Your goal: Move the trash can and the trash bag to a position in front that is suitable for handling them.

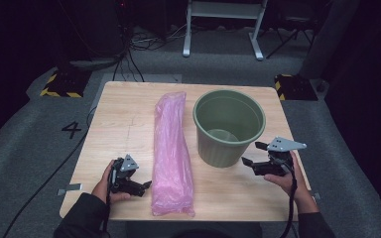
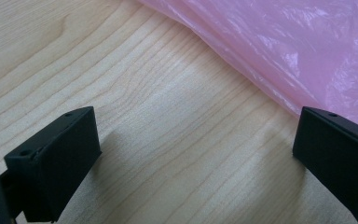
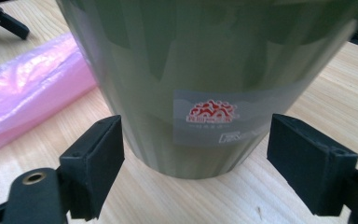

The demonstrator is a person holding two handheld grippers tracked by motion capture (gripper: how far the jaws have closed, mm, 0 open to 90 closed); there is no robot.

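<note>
green bucket [image 1: 229, 126] stands just beyond right gripper [image 1: 254, 153], jaws apart, w/ pink bag [image 1: 171, 153] left of bucket; left gripper [image 1: 146, 184] spread beside bag.

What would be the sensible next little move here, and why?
Probably ease the left gripper sideways so its open jaws take the pink plastic bag. The bag lies folded flat beside the green bin, just off one jaw, and nothing is gripped yet.

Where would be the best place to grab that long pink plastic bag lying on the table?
Probably at the near end of the pink bag, coming in from its left side, where the open left gripper already sits beside it. The bag lies flat and long, and its thin, crinkled film should bunch easily between the jaws.
</note>
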